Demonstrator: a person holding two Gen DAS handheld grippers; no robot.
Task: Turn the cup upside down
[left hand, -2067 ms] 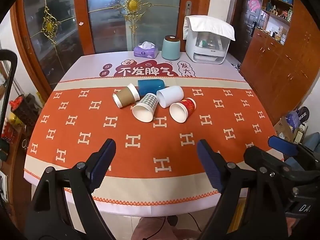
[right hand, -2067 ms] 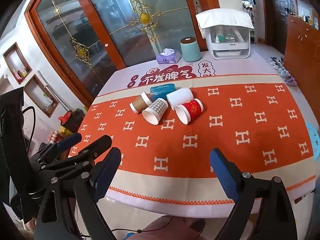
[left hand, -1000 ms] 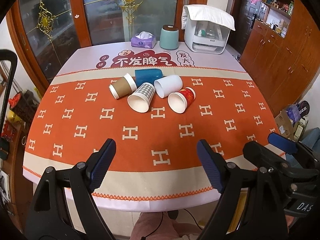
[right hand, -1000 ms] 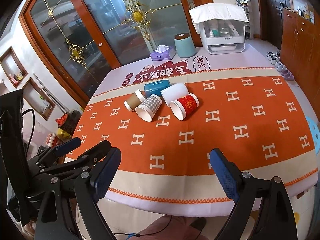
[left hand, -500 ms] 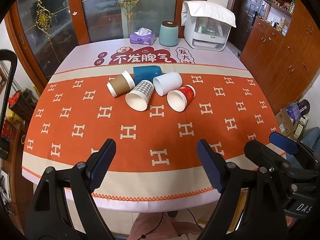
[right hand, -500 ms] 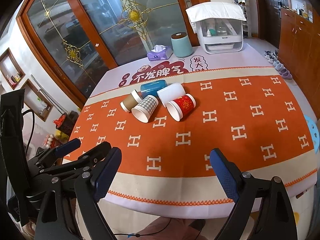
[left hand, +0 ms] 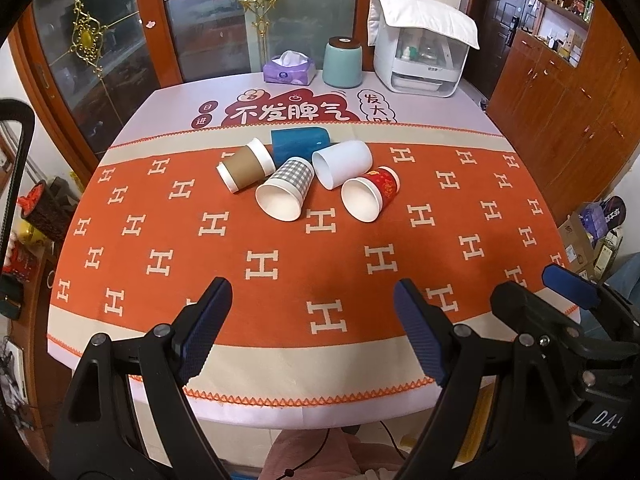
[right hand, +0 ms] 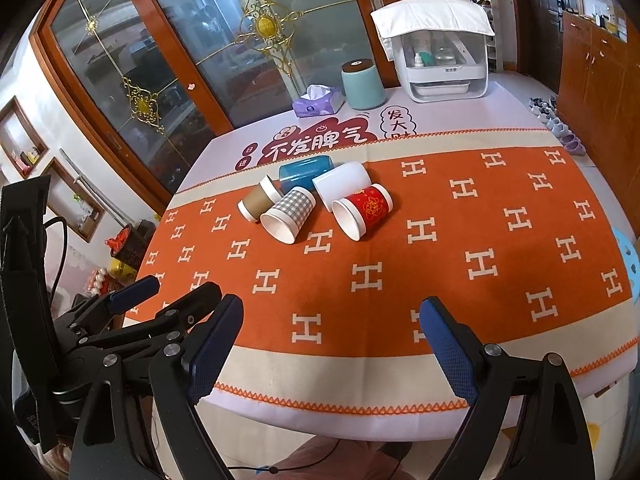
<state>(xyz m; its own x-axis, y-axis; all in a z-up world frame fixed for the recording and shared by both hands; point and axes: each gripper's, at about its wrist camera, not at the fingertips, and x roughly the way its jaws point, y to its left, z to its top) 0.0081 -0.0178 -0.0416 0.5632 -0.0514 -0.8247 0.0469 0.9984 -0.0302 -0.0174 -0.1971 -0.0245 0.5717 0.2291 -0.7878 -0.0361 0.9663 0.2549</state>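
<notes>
Several cups lie on their sides in a cluster on the orange tablecloth [left hand: 280,280]: a brown sleeved cup [left hand: 245,169], a blue cup [left hand: 299,141], a grey checked cup [left hand: 285,193], a white cup [left hand: 341,163] and a red cup [left hand: 370,197]. They also show in the right wrist view, with the checked cup [right hand: 289,213] and the red cup [right hand: 362,210] nearest. My left gripper [left hand: 312,330] is open and empty above the table's near edge. My right gripper [right hand: 330,346] is open and empty, to the right of the left one [right hand: 132,300].
At the table's far edge stand a purple tissue box [left hand: 289,70], a teal canister [left hand: 342,62] and a white covered appliance [left hand: 422,56]. Glass doors are behind, wooden cabinets [left hand: 560,60] to the right. A blue stool [right hand: 628,256] stands right of the table.
Both grippers have moved forward a little over the table's near edge, so the cups look closer. The cups have not moved. Both grippers stay open.
</notes>
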